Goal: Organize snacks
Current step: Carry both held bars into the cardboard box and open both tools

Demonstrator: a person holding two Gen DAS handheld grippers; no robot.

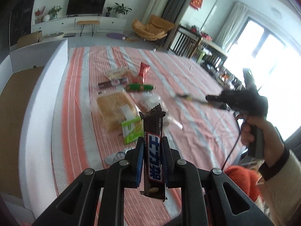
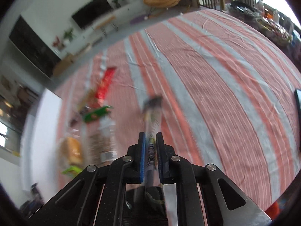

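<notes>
Left tongs [image 1: 152, 146] clenching brown chocolate bar [image 1: 152, 150] upright, lifted clear above snack cluster [image 1: 120, 101] ahead on striped surface [image 1: 197, 86]. Right tongs [image 2: 150, 141] pinching thin blurred packet [image 2: 152, 113], likewise airborne, likely for sorting.

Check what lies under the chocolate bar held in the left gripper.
The chocolate bar, clamped in the left gripper, is lifted above the striped cloth. A green snack packet lies just behind it. The cloth directly below is hidden by bar and gripper.
</notes>
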